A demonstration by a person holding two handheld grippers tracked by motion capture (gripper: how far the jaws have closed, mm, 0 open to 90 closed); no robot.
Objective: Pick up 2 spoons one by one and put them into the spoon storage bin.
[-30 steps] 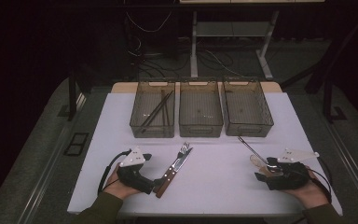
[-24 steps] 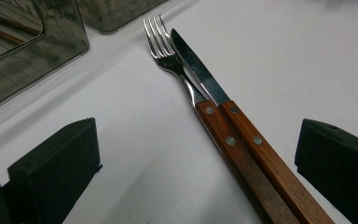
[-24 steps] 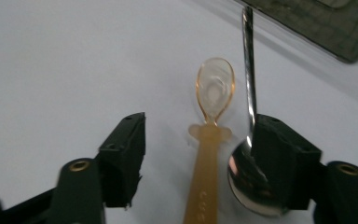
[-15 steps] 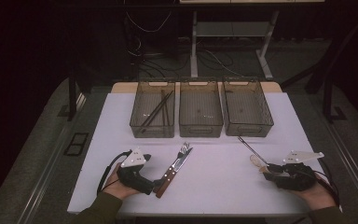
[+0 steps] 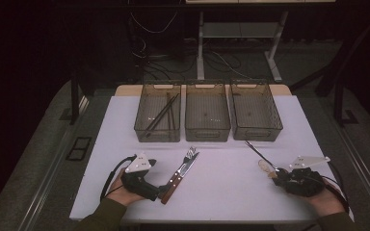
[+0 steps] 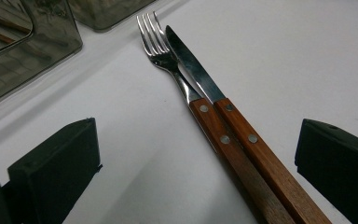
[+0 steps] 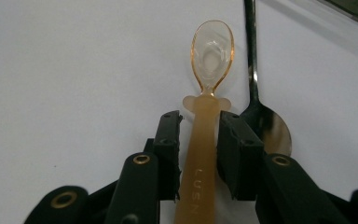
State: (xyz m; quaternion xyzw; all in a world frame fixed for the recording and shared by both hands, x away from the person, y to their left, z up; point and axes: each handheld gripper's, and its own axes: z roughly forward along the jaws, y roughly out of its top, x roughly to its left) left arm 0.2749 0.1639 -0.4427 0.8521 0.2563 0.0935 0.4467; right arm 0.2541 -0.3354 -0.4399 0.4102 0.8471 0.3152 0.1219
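Amber plastic spoon (image 7: 205,140) beside the metal spoon (image 7: 262,119): right tongs (image 7: 200,135) just closed around its handle, seemingly gripping for lifting; left tongs (image 6: 196,158) apart.

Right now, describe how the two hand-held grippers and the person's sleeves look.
Each hand-held gripper, left and right, has a black body, a grey three-cornered plate on top and a trailing black cable. The right one's jaws show brass-coloured rivets. The sleeves are olive green.

An amber, see-through plastic spoon (image 7: 208,84) lies flat on the white bench (image 5: 231,163), bowl toward twelve o'clock, handle between the jaws, with a steel spoon (image 7: 261,116) just beside it at three o'clock, reversed.
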